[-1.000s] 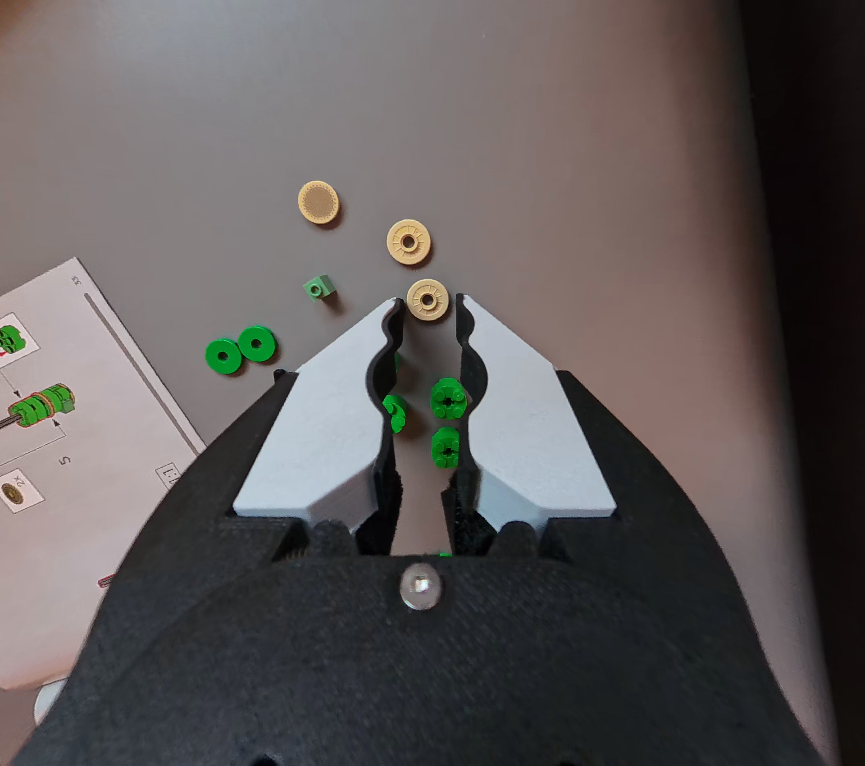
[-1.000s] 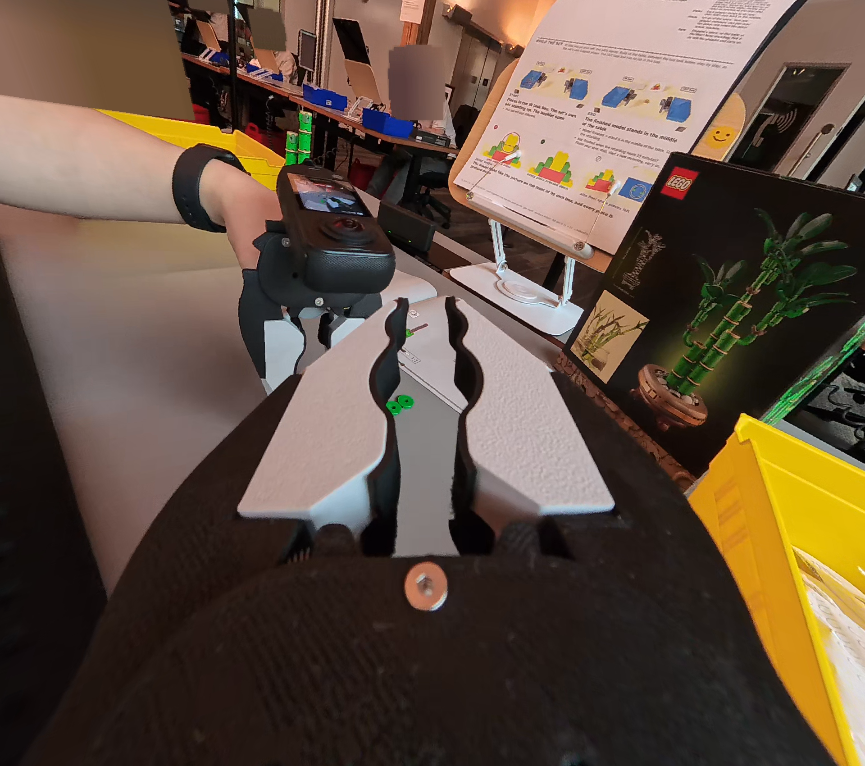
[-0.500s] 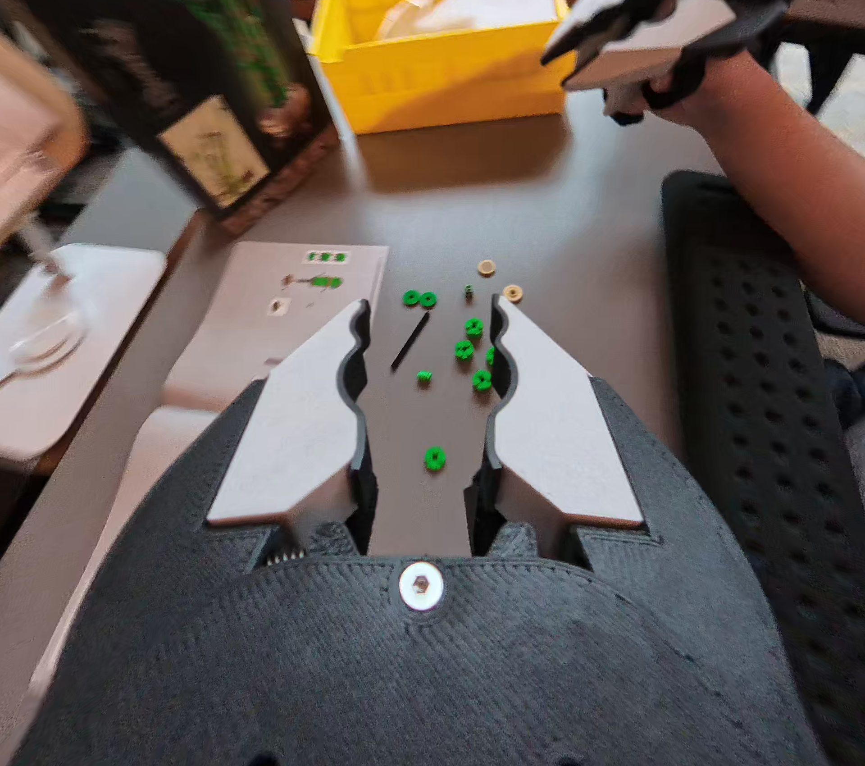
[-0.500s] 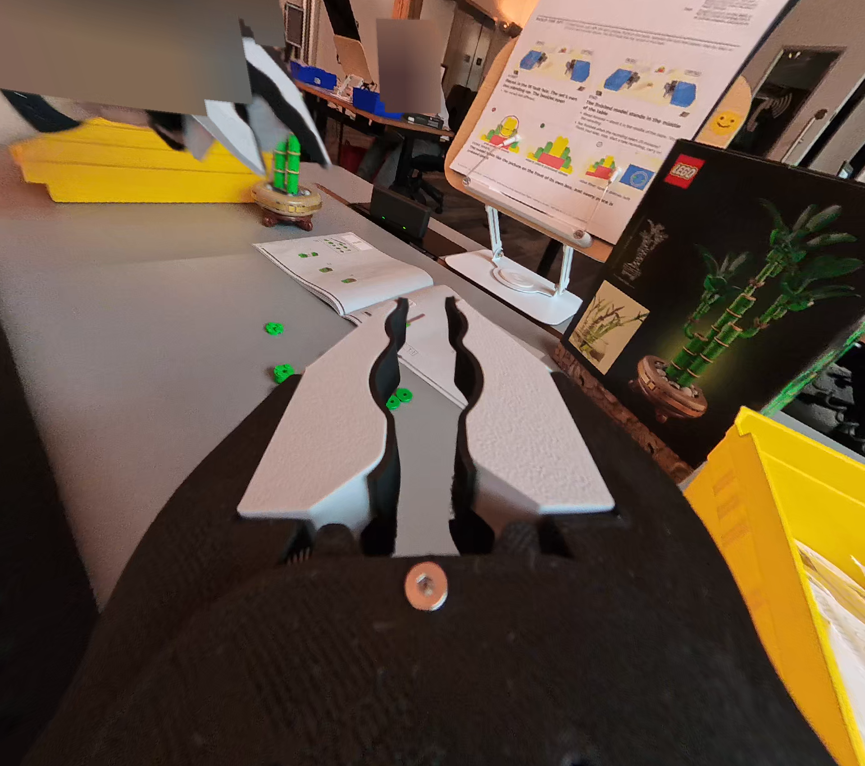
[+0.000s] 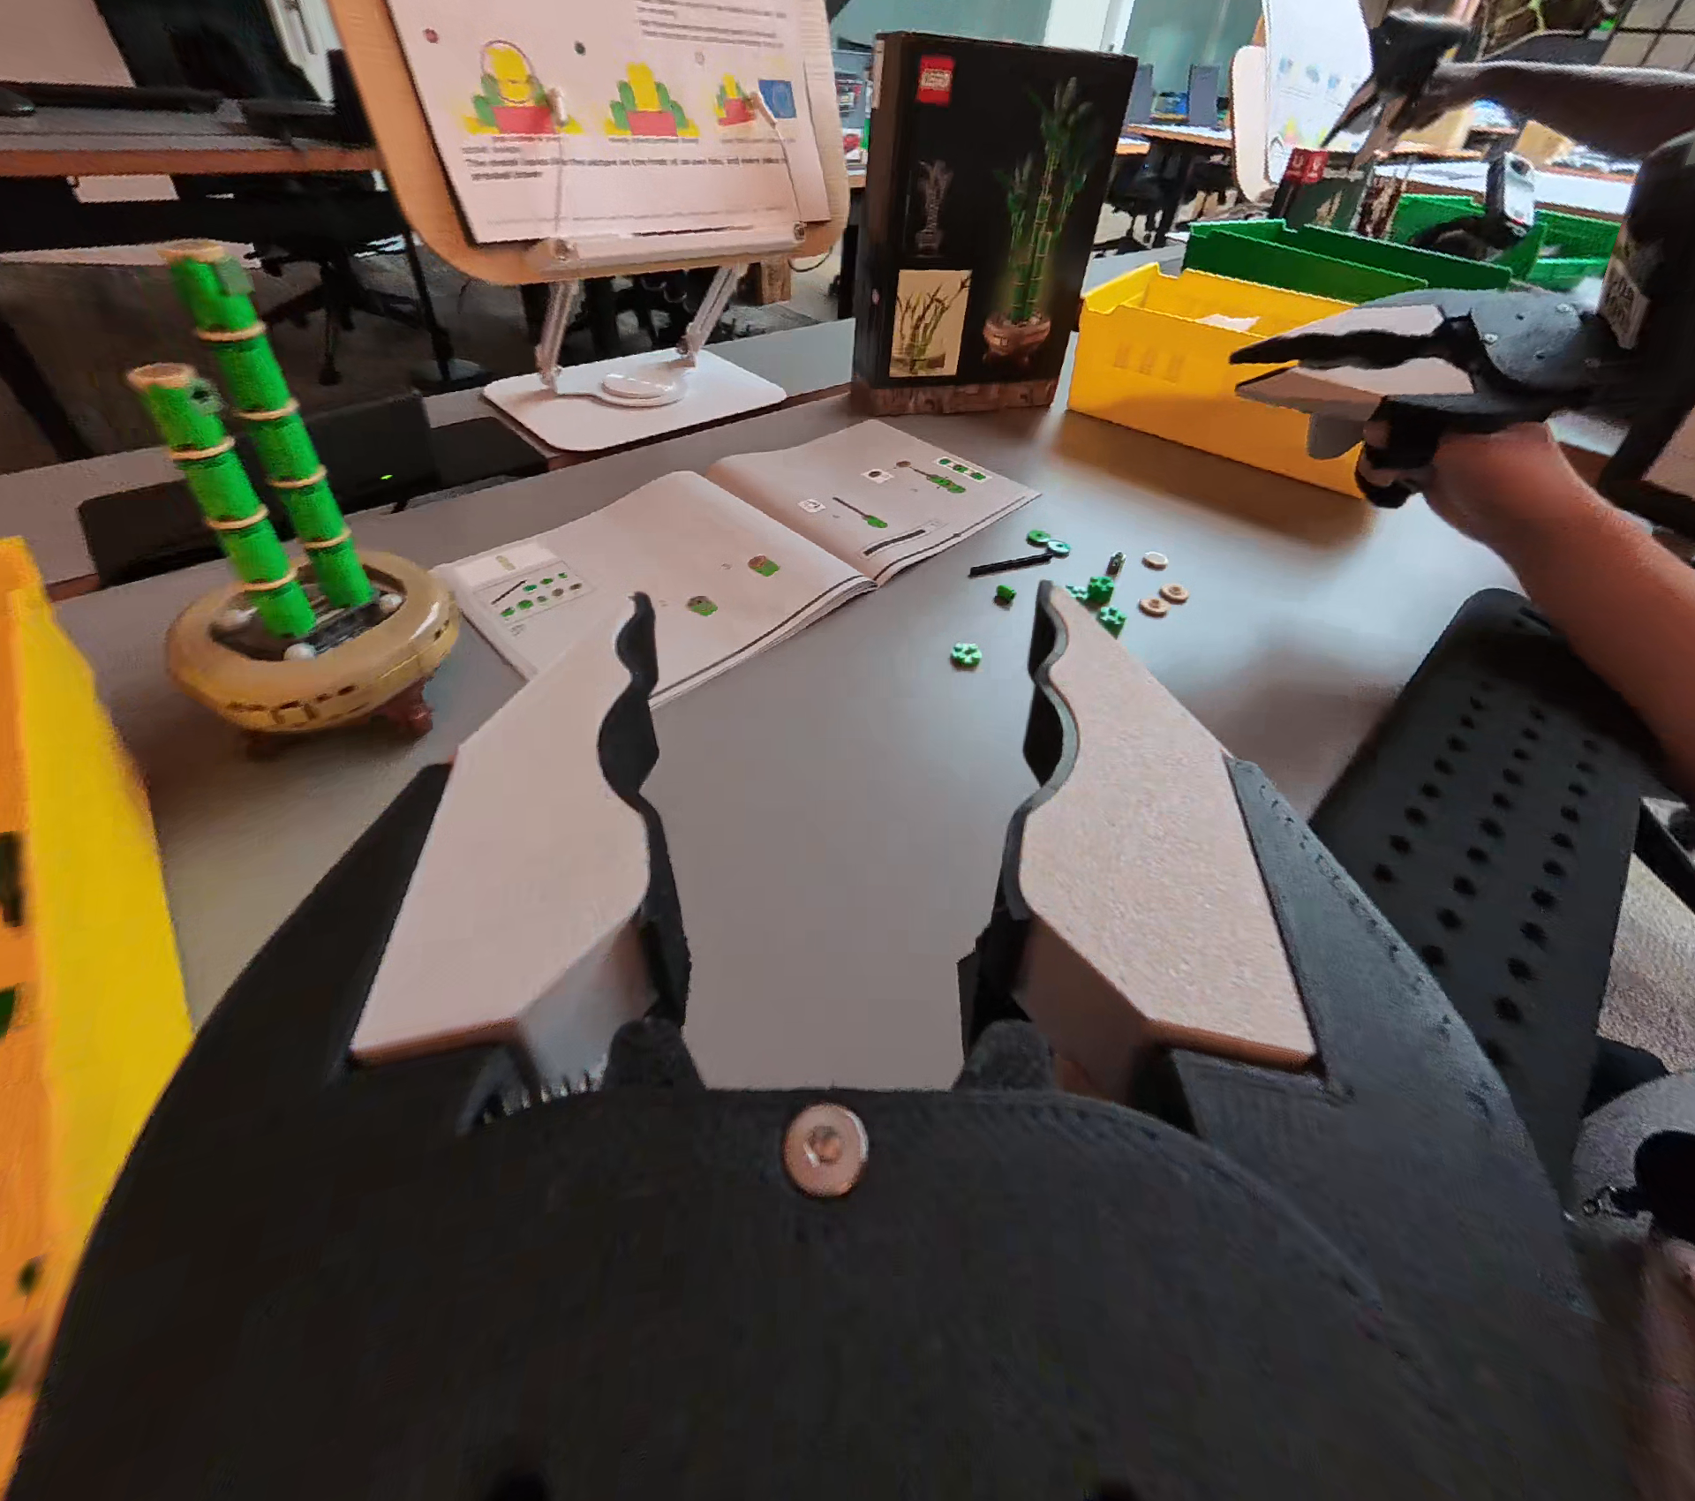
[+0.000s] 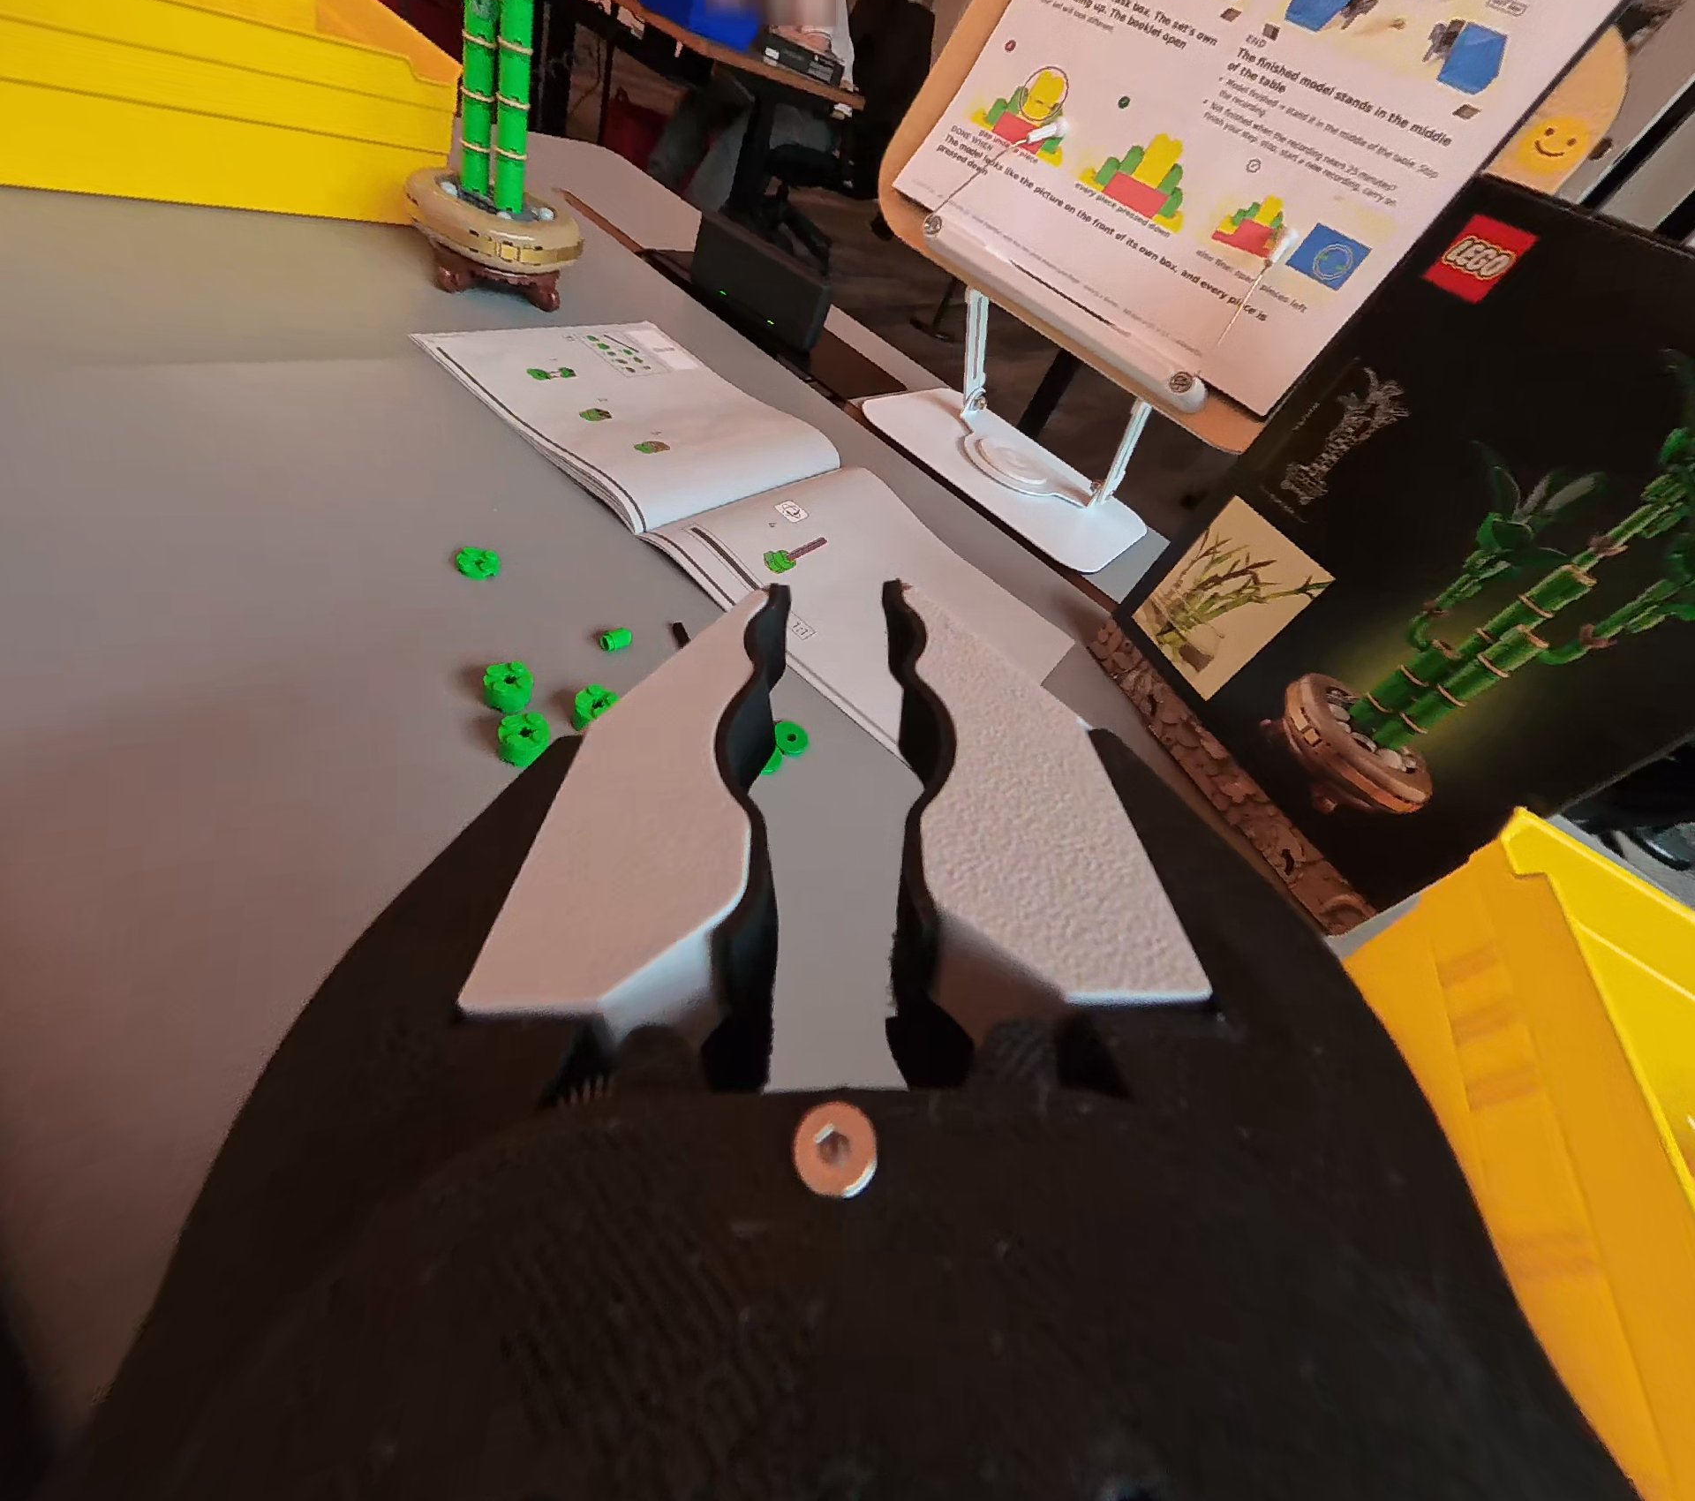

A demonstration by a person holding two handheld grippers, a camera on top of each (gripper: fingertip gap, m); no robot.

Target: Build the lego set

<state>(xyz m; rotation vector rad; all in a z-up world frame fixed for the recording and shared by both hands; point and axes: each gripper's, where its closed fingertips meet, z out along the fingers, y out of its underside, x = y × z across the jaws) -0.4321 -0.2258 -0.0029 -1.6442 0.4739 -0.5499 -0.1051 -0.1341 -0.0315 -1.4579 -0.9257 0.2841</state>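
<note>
My left gripper (image 5: 844, 604) is wide open and empty, held above the grey table (image 5: 825, 815). Ahead of it lie loose green round bricks (image 5: 1101, 590), tan discs (image 5: 1160, 599) and a black axle (image 5: 1009, 565). The partly built bamboo model (image 5: 275, 540) stands in its tan pot at the left. My right gripper (image 6: 836, 593) is empty with a narrow gap between its jaws, held above the table and over the green round bricks (image 6: 509, 686). It also shows in the left wrist view (image 5: 1357, 365) at the far right. The bamboo model (image 6: 495, 173) stands far off.
The open instruction booklet (image 5: 734, 540) lies mid-table. Behind it are the set's box (image 5: 991, 219), a document stand (image 5: 587, 35) and a yellow bin (image 5: 1192, 374). Another yellow bin (image 5: 55, 907) is at the left edge. A black perforated seat (image 5: 1486, 815) is at the right. My right fingertips sit around 35 centimeters from my left ones. From the right gripper's tips to the black perforated seat (image 5: 1486, 815) is close to 25 centimeters.
My left gripper has lifted away from the pieces, pulled back and tilted up, and its jaws have opened wider. My right gripper has turned slightly, its gap unchanged.
</note>
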